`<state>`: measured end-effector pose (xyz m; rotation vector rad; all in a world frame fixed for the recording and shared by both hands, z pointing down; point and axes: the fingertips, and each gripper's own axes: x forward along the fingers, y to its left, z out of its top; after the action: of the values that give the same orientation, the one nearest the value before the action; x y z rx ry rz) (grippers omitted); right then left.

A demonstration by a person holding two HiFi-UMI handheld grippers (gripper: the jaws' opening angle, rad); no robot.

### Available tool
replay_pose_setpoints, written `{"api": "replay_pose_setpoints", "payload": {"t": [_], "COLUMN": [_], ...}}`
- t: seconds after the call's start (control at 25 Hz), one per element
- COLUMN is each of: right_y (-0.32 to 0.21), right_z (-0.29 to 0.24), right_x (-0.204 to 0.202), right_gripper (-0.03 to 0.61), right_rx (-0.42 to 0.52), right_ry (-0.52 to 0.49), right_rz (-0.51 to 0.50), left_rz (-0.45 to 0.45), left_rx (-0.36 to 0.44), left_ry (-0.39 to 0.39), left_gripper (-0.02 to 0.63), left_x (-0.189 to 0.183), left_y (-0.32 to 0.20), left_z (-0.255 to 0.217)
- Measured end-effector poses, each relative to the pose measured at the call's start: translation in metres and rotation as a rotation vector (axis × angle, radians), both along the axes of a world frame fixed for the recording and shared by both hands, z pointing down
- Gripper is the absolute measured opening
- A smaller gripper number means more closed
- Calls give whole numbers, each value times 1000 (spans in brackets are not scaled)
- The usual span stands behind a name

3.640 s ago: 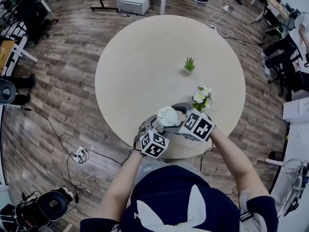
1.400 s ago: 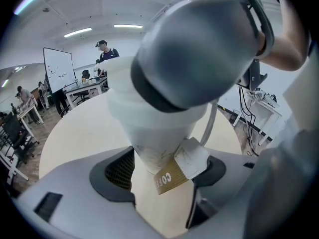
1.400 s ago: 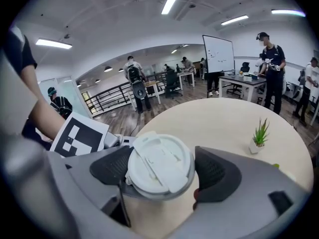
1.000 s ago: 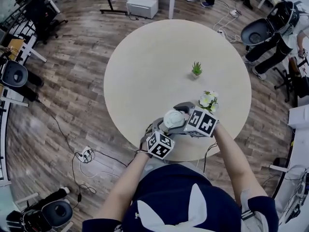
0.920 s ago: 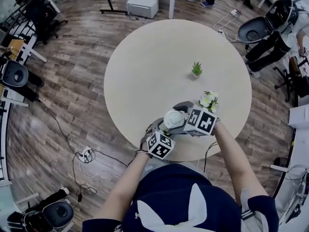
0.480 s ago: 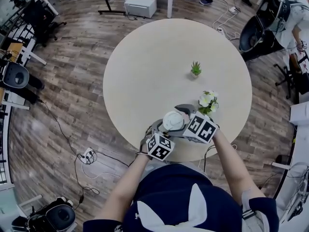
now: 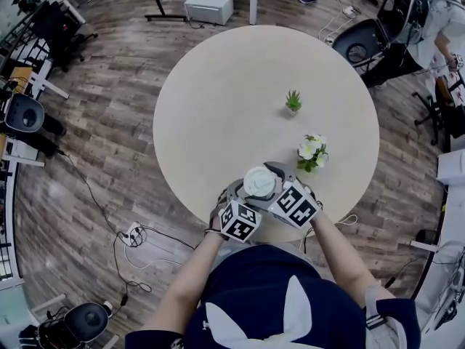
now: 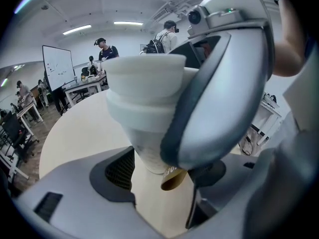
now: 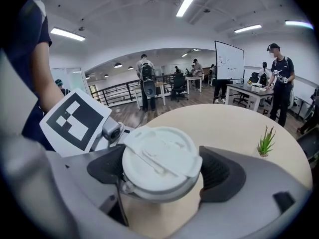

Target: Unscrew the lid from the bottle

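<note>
A pale bottle (image 8: 144, 108) with a wide white lid (image 7: 259, 182) is held over the near edge of the round table (image 7: 218, 107). My left gripper (image 7: 245, 193) is shut on the bottle's narrow body (image 8: 149, 156) below the lid. My right gripper (image 9: 162, 176) reaches around the lid (image 9: 162, 161) from the other side. Its jaws are opening: the lid sits between them, with a gap showing at the right pad (image 9: 217, 171). One right-gripper jaw covers much of the left gripper view.
A small green plant (image 7: 293, 101) and a pot of white flowers (image 7: 310, 151) stand on the table just beyond the grippers. Office chairs (image 7: 356, 46), desks and several people surround the table. A cable and socket strip (image 7: 131, 233) lie on the wooden floor.
The right gripper's marker cube has swung a little toward the person and turned around the lid. The bottle and the left gripper have stayed in place.
</note>
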<state>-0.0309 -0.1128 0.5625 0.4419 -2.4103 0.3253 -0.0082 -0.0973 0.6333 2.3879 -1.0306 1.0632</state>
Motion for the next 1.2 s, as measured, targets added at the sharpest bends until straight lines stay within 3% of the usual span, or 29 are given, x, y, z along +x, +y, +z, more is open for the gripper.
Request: {"api": "replay_pose_setpoints", "payload": {"t": [0.36,1.2], "right_y": [1,8], "right_z": [-5,0], "right_x": [-1,3], "right_gripper": [456,454], "right_rx": [9,37], "right_ry": [-5,104], "right_rz": [5,-294], "left_rz": [5,39], "left_rx": [-1,-10], "left_ry": [2,-11], "left_gripper": [319,318], "left_x": [0,2], "left_y": [1,1], "left_z": [-5,-2]}}
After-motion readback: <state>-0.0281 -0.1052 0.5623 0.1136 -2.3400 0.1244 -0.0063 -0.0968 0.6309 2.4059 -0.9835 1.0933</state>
